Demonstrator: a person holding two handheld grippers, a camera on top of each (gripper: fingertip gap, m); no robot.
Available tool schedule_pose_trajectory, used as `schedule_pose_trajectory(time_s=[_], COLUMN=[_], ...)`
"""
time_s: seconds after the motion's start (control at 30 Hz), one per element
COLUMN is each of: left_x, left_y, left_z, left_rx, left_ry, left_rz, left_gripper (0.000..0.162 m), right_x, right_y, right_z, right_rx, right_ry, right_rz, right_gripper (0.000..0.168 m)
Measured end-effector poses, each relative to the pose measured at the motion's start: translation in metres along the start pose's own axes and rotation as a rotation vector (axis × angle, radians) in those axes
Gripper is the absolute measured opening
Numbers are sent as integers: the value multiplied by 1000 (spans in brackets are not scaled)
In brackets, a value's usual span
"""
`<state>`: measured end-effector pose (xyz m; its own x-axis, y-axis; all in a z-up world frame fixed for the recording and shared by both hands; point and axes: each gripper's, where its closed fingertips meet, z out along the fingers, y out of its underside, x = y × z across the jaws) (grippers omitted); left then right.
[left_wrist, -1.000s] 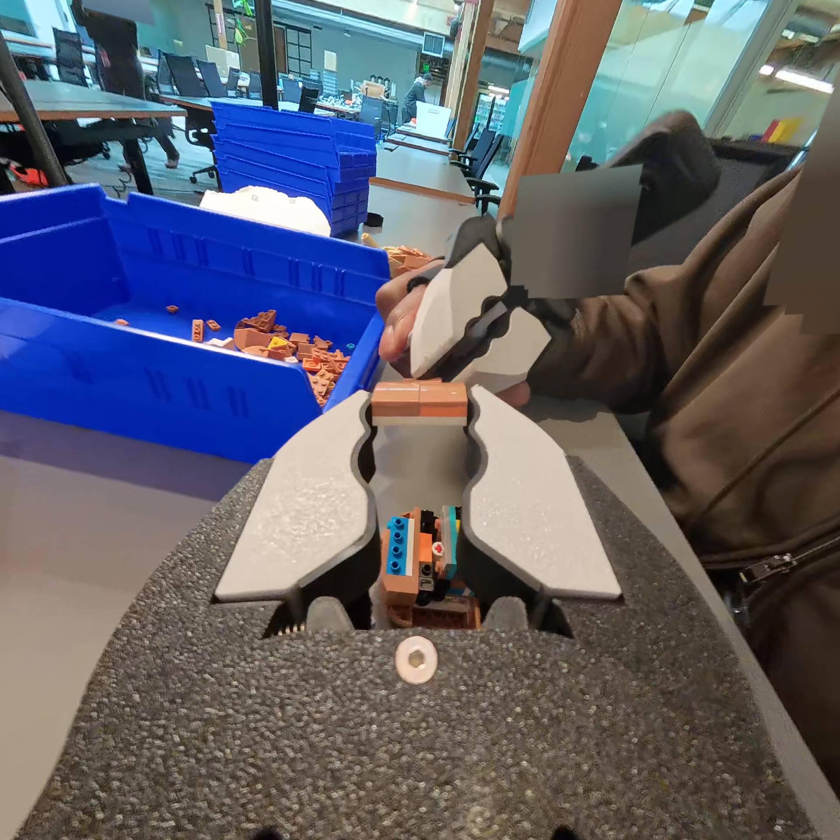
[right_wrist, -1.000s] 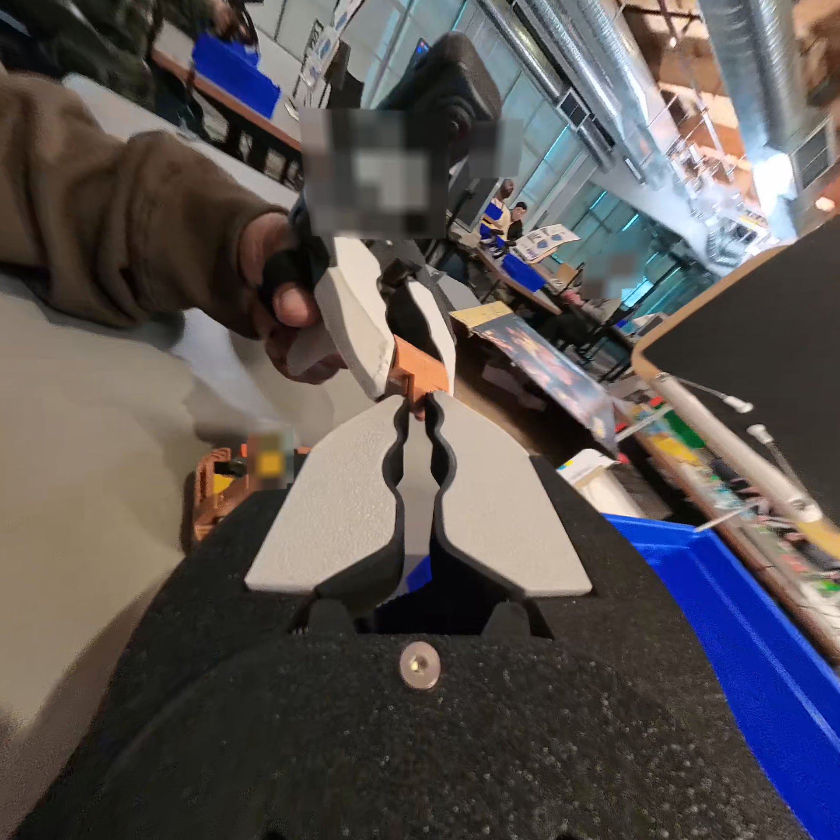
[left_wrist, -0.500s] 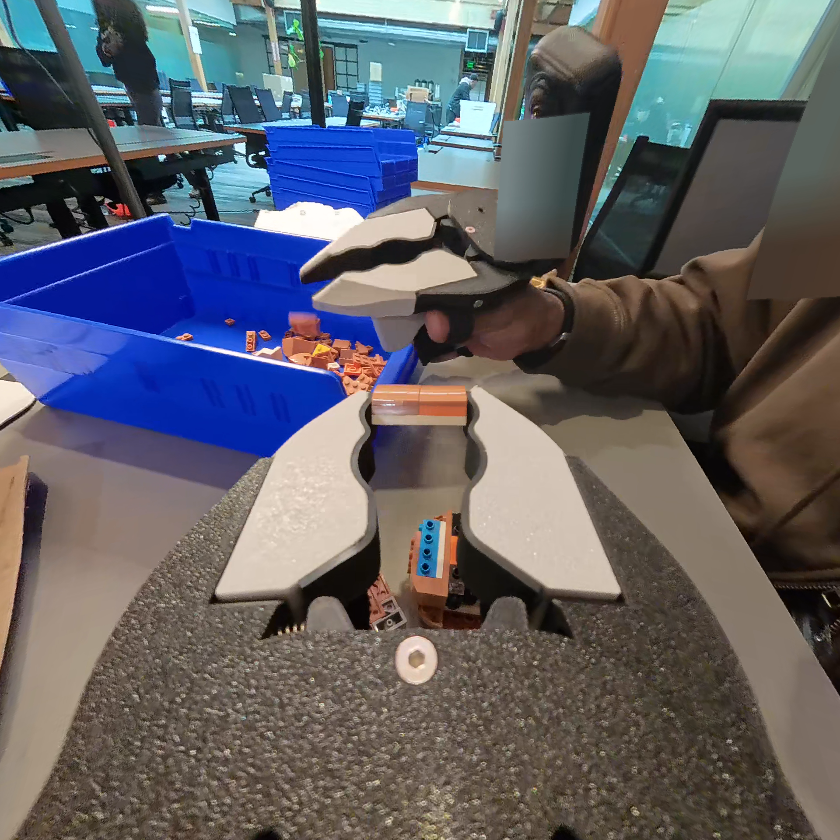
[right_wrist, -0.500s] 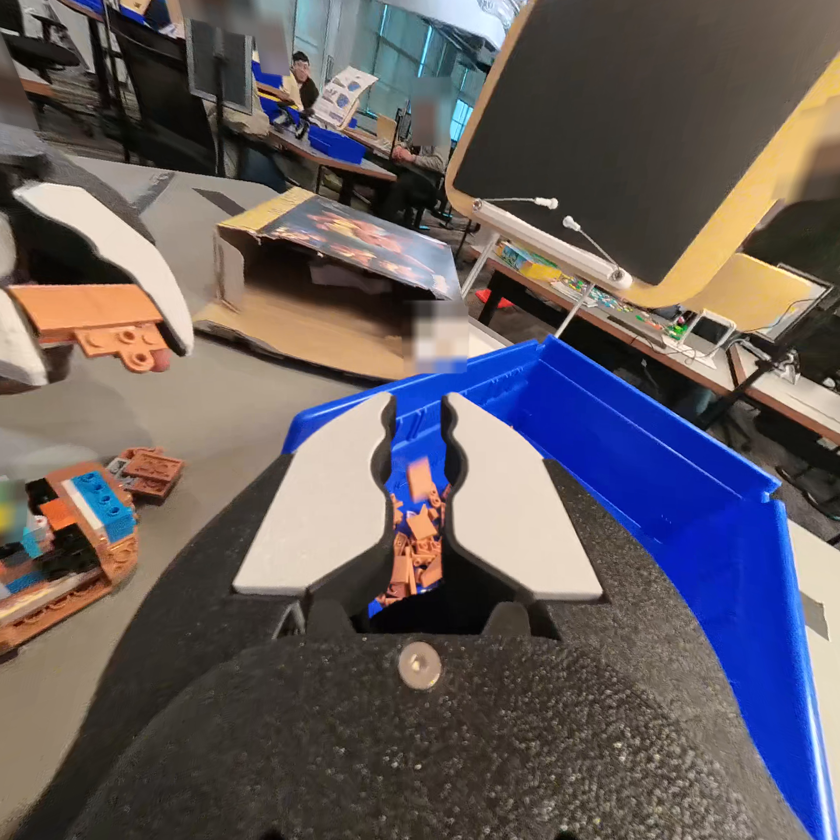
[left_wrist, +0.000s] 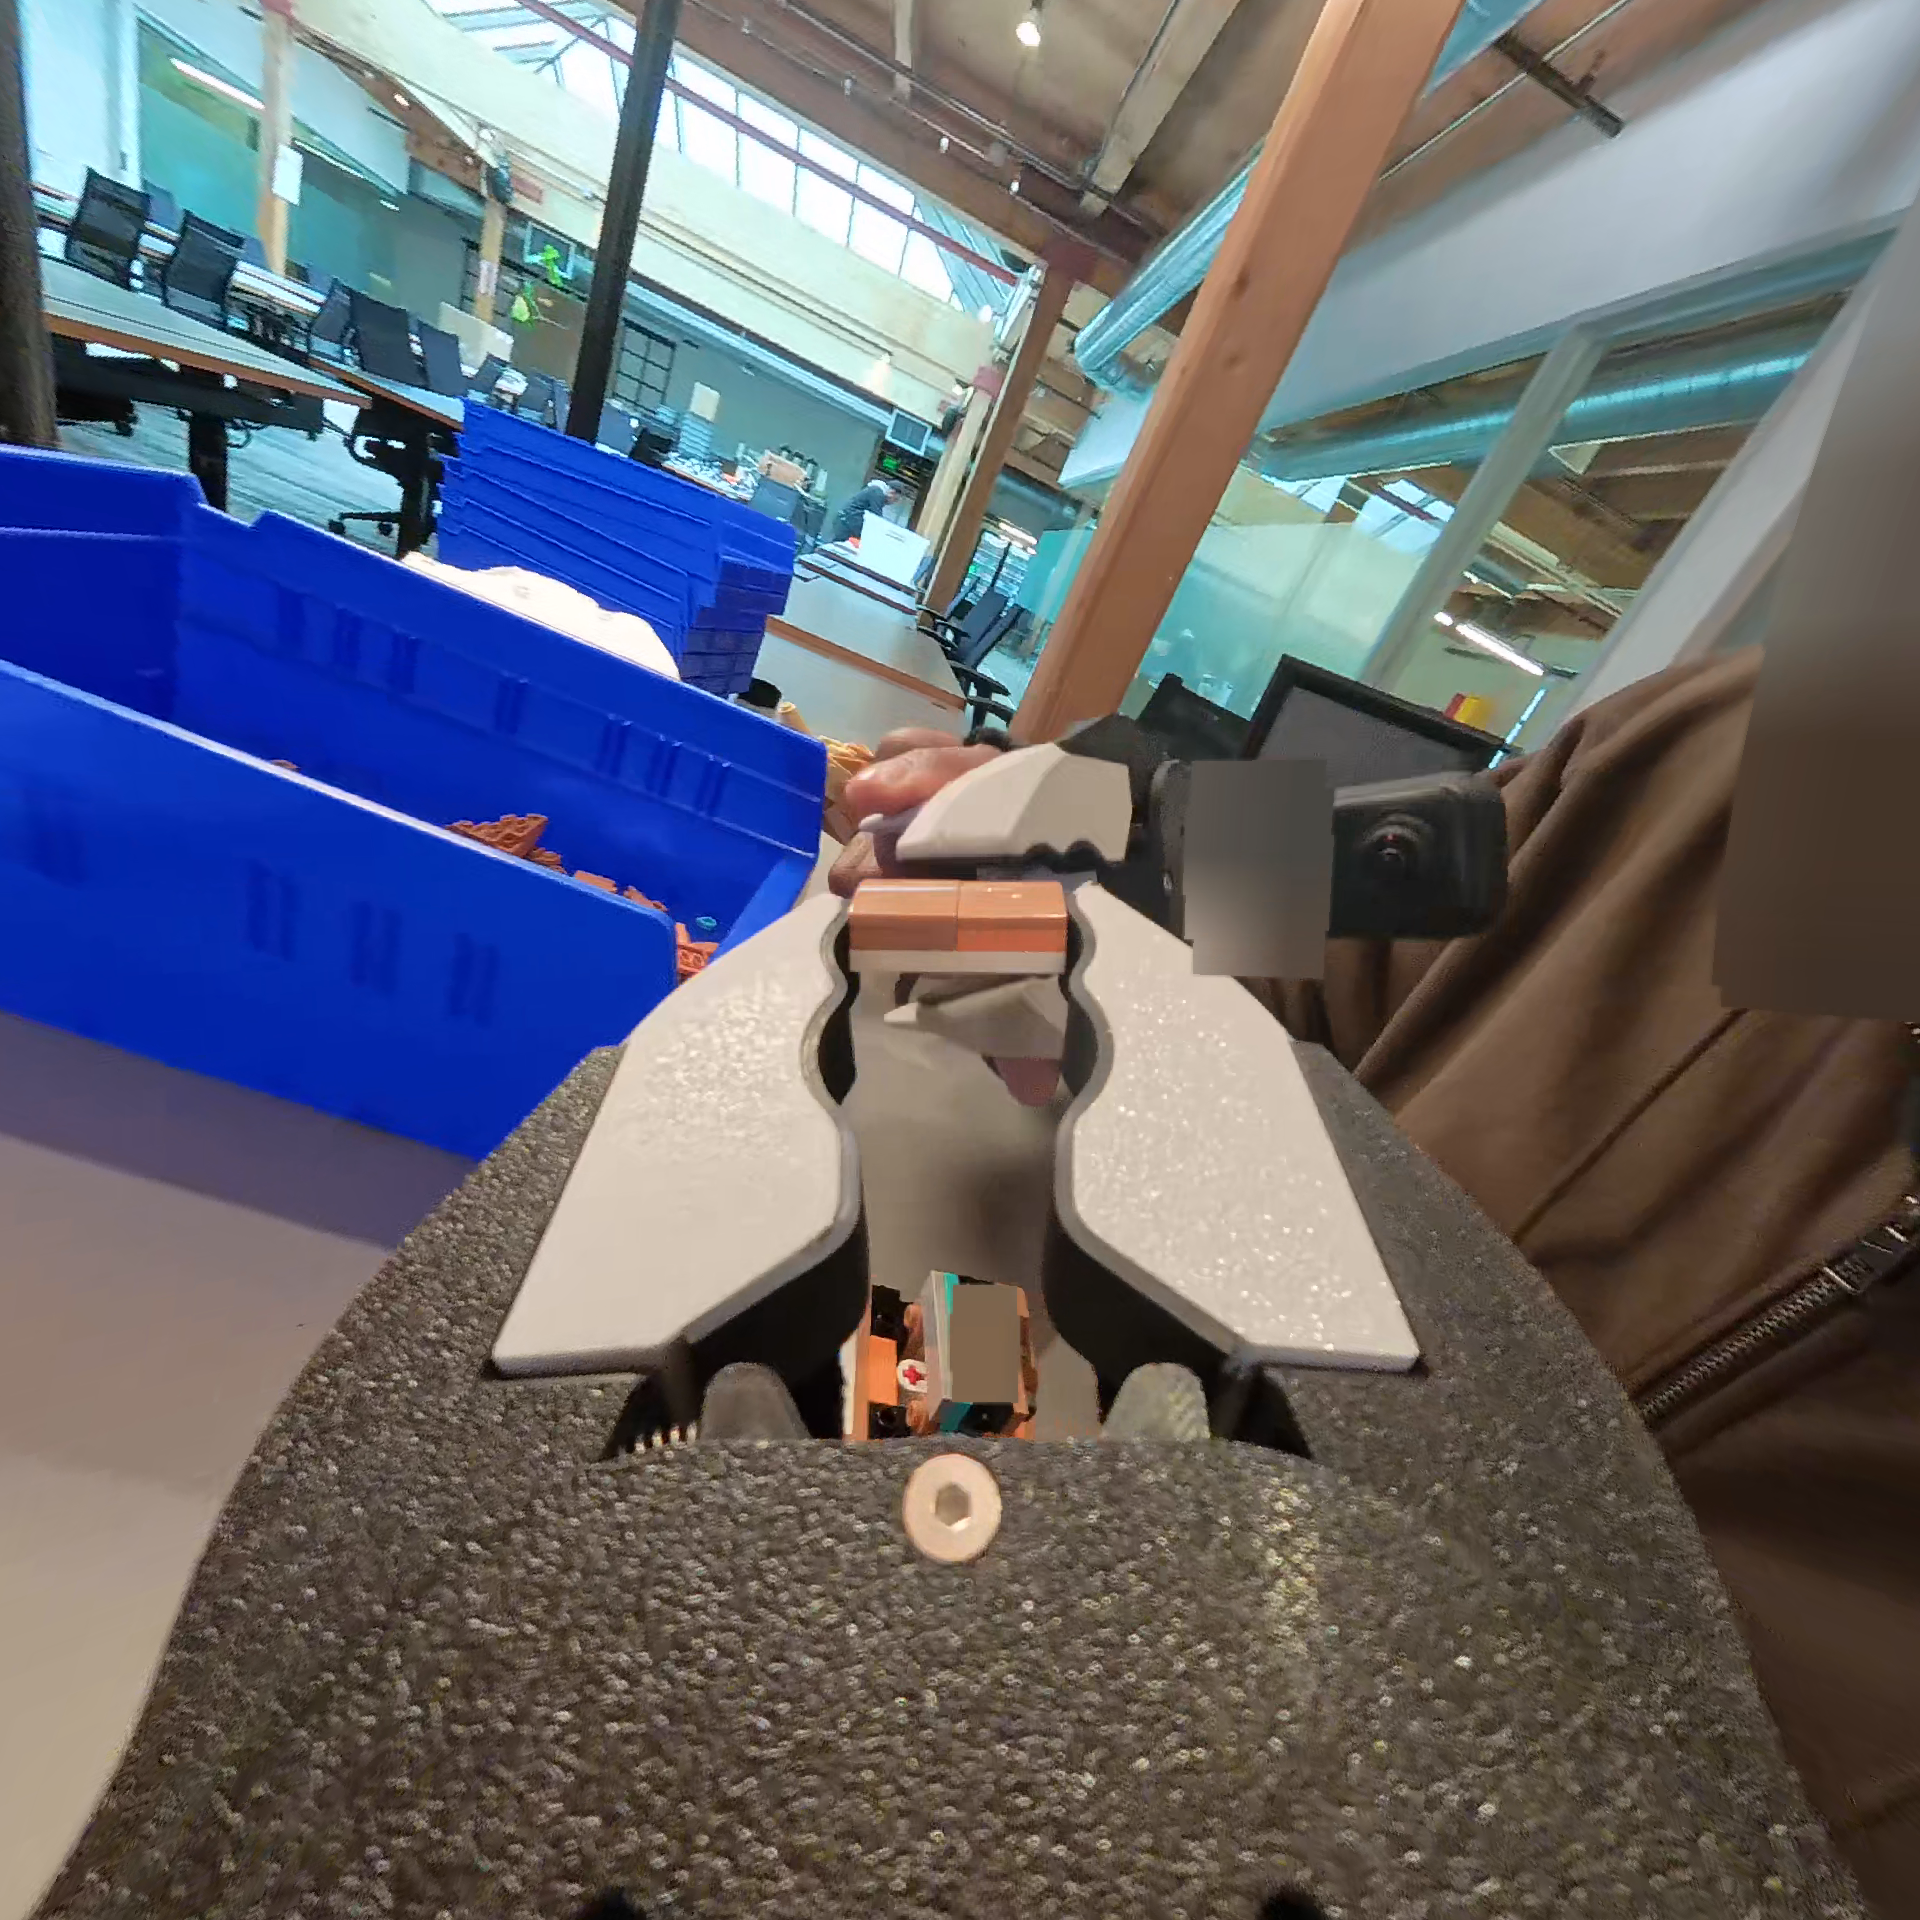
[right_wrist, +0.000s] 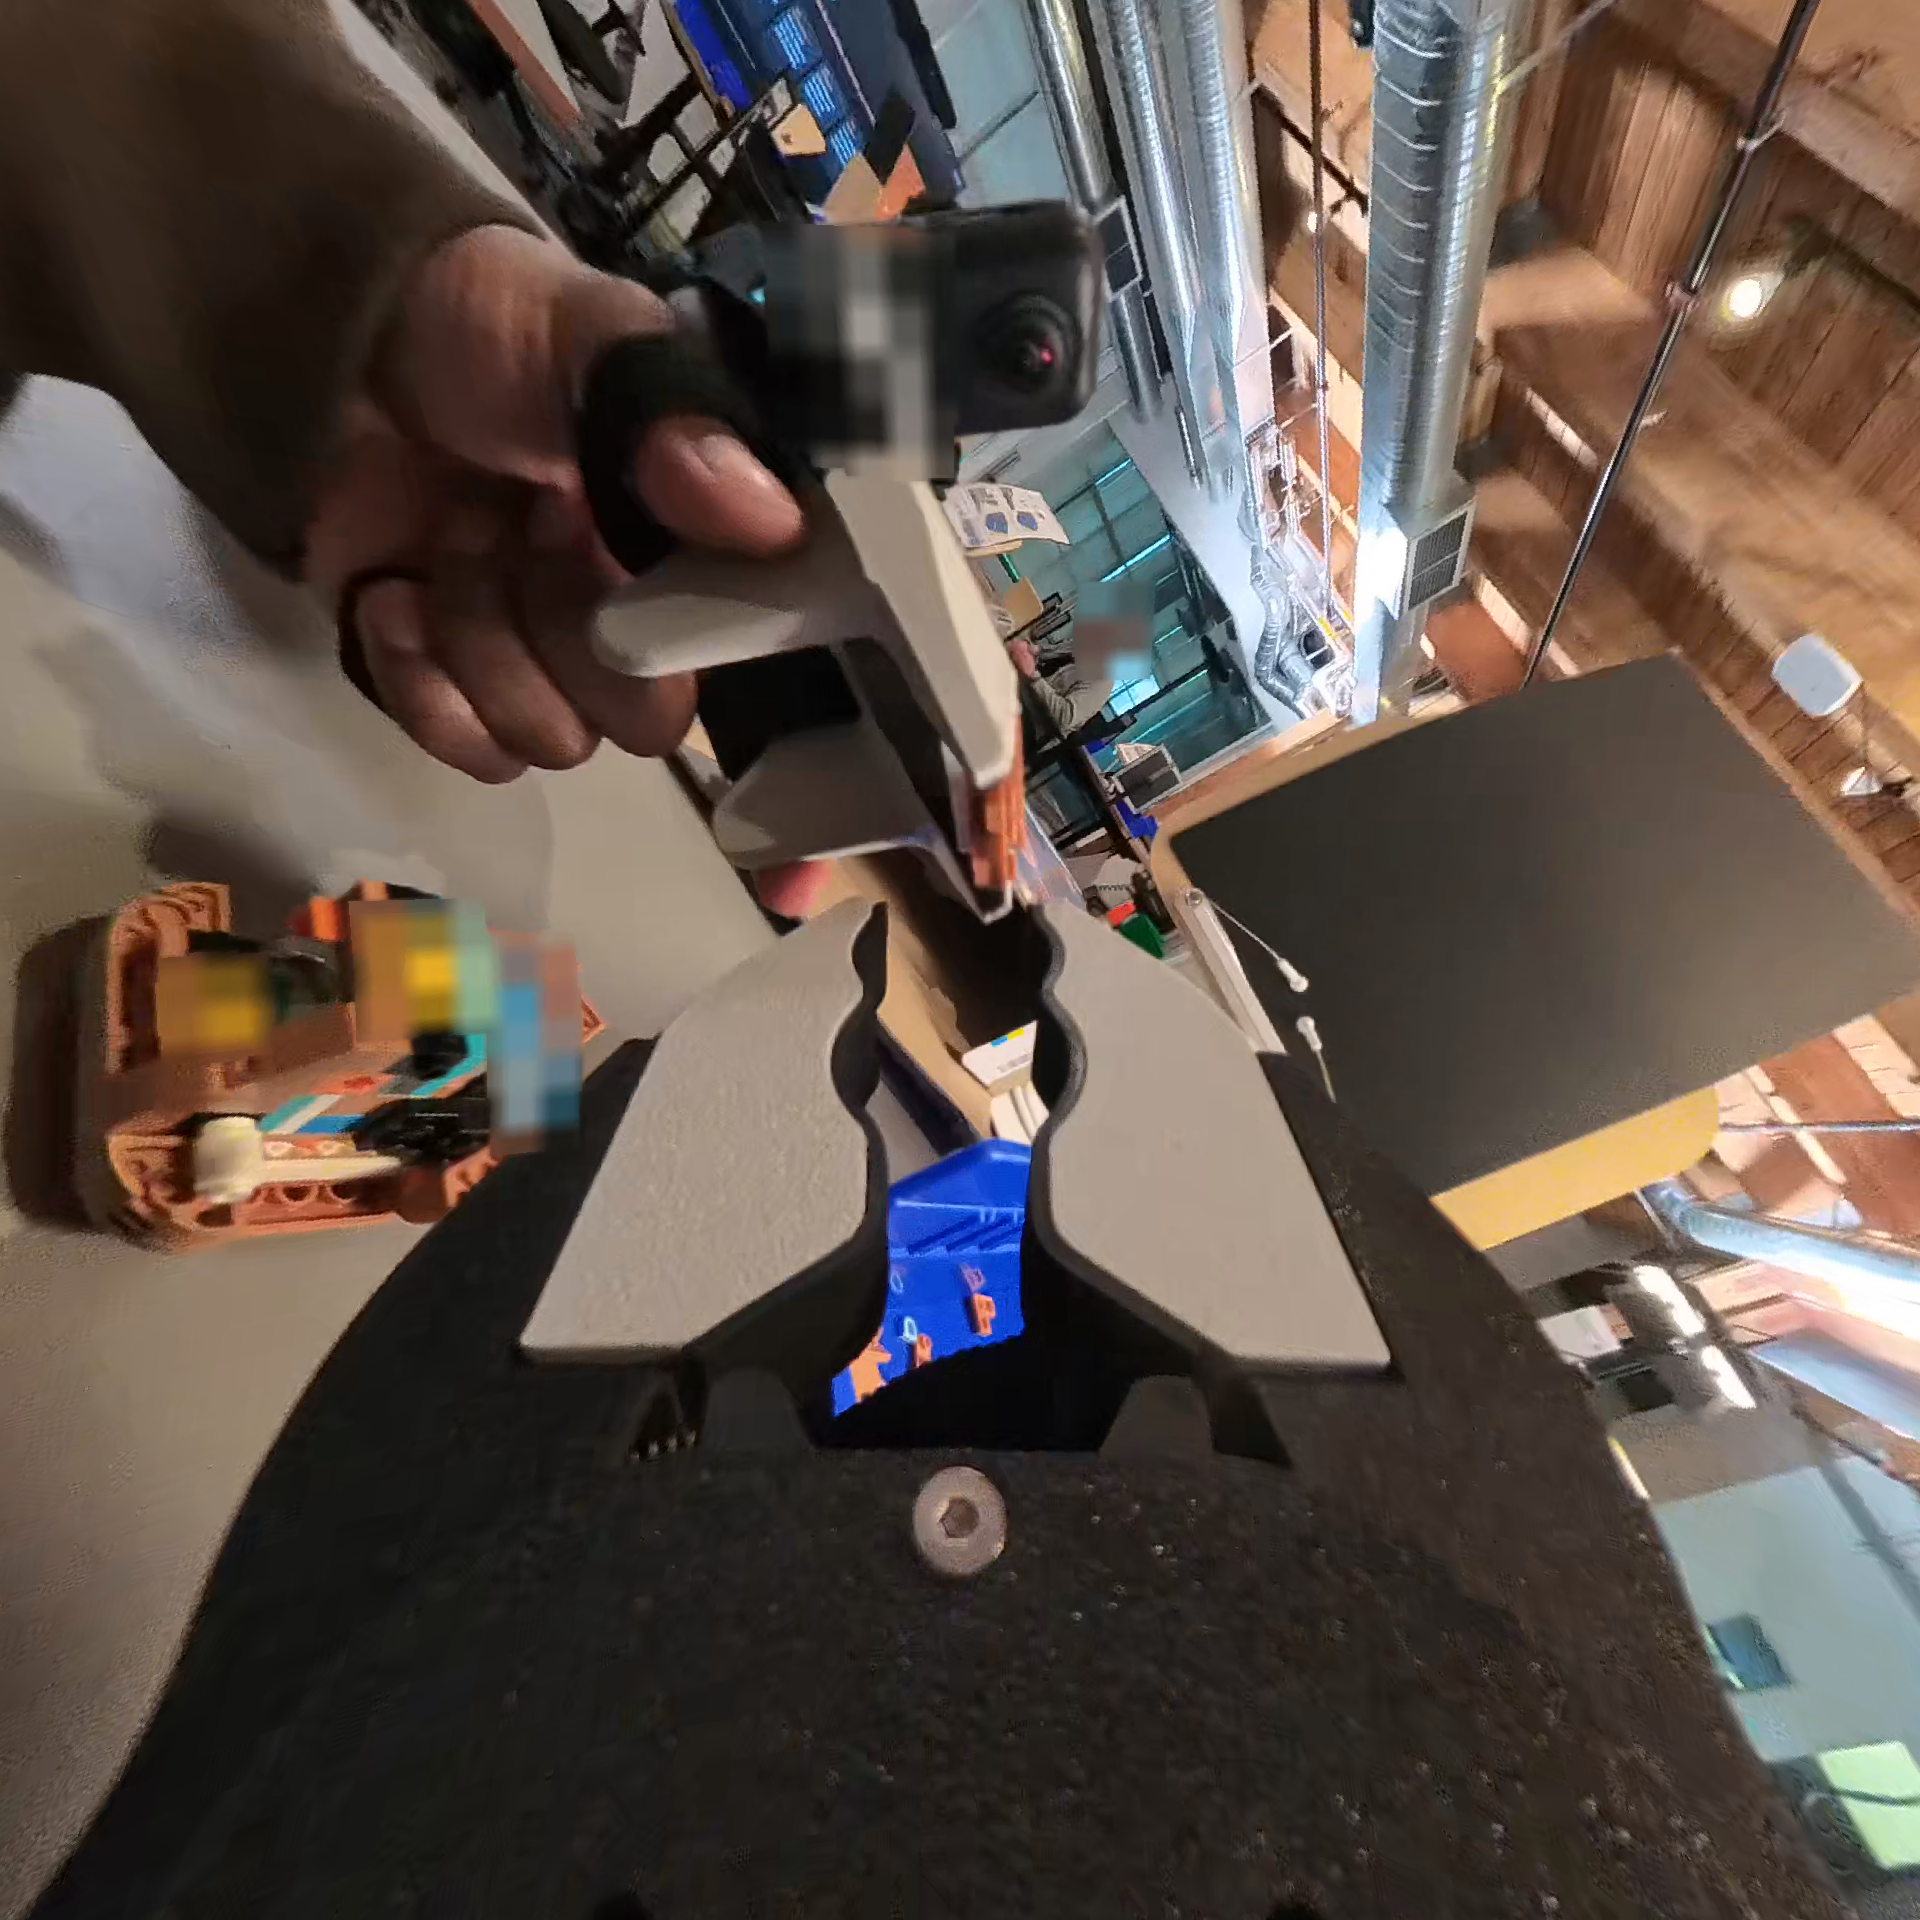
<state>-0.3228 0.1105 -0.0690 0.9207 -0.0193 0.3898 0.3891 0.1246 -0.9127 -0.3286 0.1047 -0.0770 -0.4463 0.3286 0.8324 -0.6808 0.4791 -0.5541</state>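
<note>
My left gripper (left_wrist: 957, 930) is shut on a flat orange-brown brick piece (left_wrist: 957, 928) at its fingertips, held up in the air. My right gripper (right_wrist: 961, 925) is open and empty, and its tips are just short of that brick piece (right_wrist: 995, 831). In the left wrist view its upper finger (left_wrist: 1013, 805) sits above the piece and the lower finger below it. A small, partly blurred brick build (right_wrist: 281, 1070) lies on the grey table (right_wrist: 156, 1455) under the grippers. It also shows between my left fingers (left_wrist: 883, 1371).
A blue bin (left_wrist: 312, 883) holding several brown bricks stands on the table to the left, and shows under my right gripper (right_wrist: 956, 1195). Stacked blue bins (left_wrist: 623, 540) stand behind it. A person's brown sleeve (left_wrist: 1610, 1039) fills the right side. A black board (right_wrist: 1507, 935) stands beyond. The grippers are tip to tip, or close to it.
Half a second ago my right gripper hung over the blue bin, nearly closed. It has swung back to the held brick piece with its jaws wider. My left gripper has tilted upward.
</note>
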Motion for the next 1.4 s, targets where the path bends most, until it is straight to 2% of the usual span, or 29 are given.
schedule_pose_trajectory(time_s=[0.1,0.23,0.4,0.53,0.8,1.0,1.17,1.4], left_x=[6,6,0,-4,-4,-3,5,5], left_y=[6,14,9,4,-3,-8,-13,-1], left_z=[5,9,10,8,13,10,5,10], left_rx=[-34,-75,-28,14,107,97,83,49], left_ry=[24,21,-11,-26,-38,-89,-34,24], left_rz=[14,21,-3,-37,-49,57,12,-121], left_gripper=[37,37,37,37,36,36,36,35], right_x=[-5,-1,6,18,16,14,16,15], right_y=[-3,-3,2,6,5,6,2,-5], right_z=[3,2,3,1,4,3,0,-2], right_rx=[-13,-19,-64,-79,-77,-50,-11,10], right_ry=[25,59,107,158,178,137,132,154], right_rz=[-37,-54,-57,12,63,60,-10,-84], right_gripper=[24,7,7,7,7,14,21,19])
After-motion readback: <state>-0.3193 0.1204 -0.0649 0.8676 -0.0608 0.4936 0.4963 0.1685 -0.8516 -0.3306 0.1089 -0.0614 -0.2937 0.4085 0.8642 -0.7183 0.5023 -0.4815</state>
